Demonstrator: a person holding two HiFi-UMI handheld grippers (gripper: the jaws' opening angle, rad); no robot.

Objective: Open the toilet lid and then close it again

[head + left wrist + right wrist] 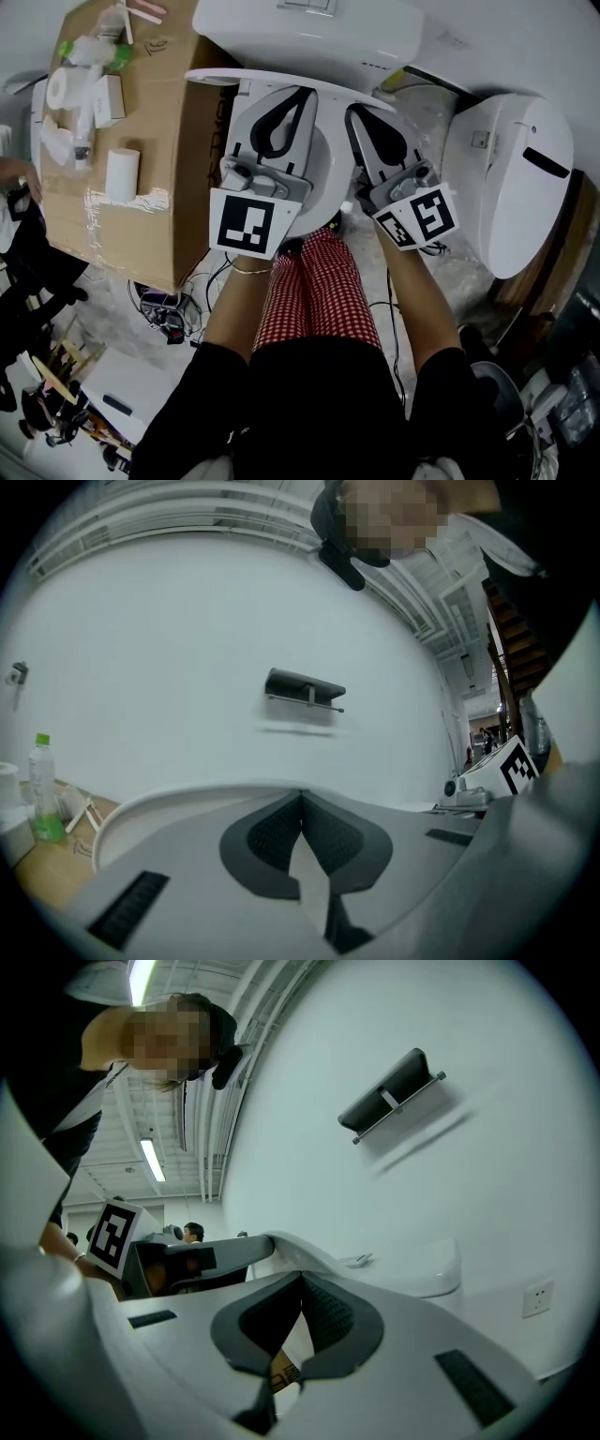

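Jaws pressed together and empty on left gripper and right gripper, tips by the part-raised toilet lid at 12 o'clock; pushing evenly with both should steady it.

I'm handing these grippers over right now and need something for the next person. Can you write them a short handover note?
Left gripper: jaws shut, nothing between them, tips up at the rim of the white plastic toilet lid.
Right gripper: likewise shut and empty, beside the left one at the same rim.
Lid: raised, standing close to upright in front of the white ceramic tank.
Done: opening, it seems.
Left: lower the lid until it is closed.
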